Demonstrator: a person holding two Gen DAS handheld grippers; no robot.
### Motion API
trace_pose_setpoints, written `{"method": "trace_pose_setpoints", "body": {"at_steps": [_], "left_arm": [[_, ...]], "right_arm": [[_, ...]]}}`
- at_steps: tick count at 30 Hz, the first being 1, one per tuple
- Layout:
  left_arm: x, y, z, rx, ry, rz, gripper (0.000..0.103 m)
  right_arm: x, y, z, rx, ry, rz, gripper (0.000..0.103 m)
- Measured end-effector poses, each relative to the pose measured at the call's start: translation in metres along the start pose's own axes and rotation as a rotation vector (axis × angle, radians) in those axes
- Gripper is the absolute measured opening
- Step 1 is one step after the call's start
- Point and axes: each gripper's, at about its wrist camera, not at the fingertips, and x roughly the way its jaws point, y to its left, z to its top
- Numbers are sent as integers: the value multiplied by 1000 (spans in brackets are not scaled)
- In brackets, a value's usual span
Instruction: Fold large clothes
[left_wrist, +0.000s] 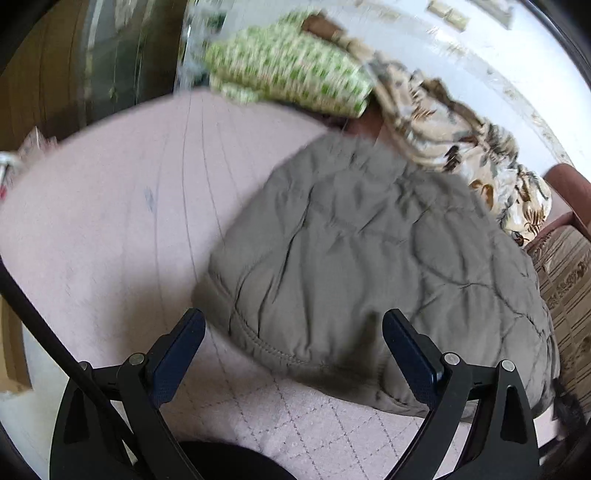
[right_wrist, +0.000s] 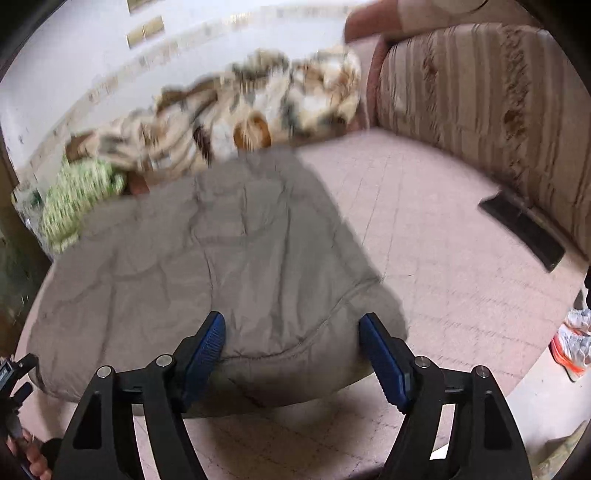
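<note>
A grey quilted jacket (left_wrist: 362, 258) lies folded on the pink quilted bed cover (left_wrist: 110, 221). In the left wrist view my left gripper (left_wrist: 293, 325) stands open just above the jacket's near stitched edge, with nothing pressed between its blue pads. In the right wrist view the same jacket (right_wrist: 221, 258) spreads across the pink cover (right_wrist: 443, 258). My right gripper (right_wrist: 291, 328) hovers open over the jacket's near right corner, fingers apart on either side of the hem, pads not pressing it.
A green-and-white patterned cloth (left_wrist: 288, 70) and a beige leaf-print blanket (left_wrist: 461, 140) lie bunched at the far side by the wall. A striped cushion (right_wrist: 480, 103) borders the right. A dark flat object (right_wrist: 524, 229) rests near it. Shoes (right_wrist: 572, 343) sit on the floor.
</note>
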Motion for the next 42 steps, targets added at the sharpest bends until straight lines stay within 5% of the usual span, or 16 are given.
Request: {"method": "trace_pose_setpoints", "body": {"at_steps": [3, 15, 20, 26, 31, 42], "left_arm": [[-17, -18, -2, 88, -84, 2, 97], [-30, -71, -19, 271, -117, -192, 97], [-20, -77, -28, 293, -63, -173, 97], [-39, -73, -25, 301, -109, -210, 97], [-48, -80, -24, 334, -98, -135, 98], [-78, -83, -9, 347, -145, -119, 98]], "right_arm": [[-18, 9, -2, -54, -88, 15, 80], [-39, 38, -13, -210, -133, 64, 80], [-46, 41, -16, -259, -152, 55, 80], [-48, 39, -11, -237, -159, 66, 80], [-57, 44, -12, -273, -192, 59, 80], [-62, 43, -13, -257, -204, 61, 80]]}}
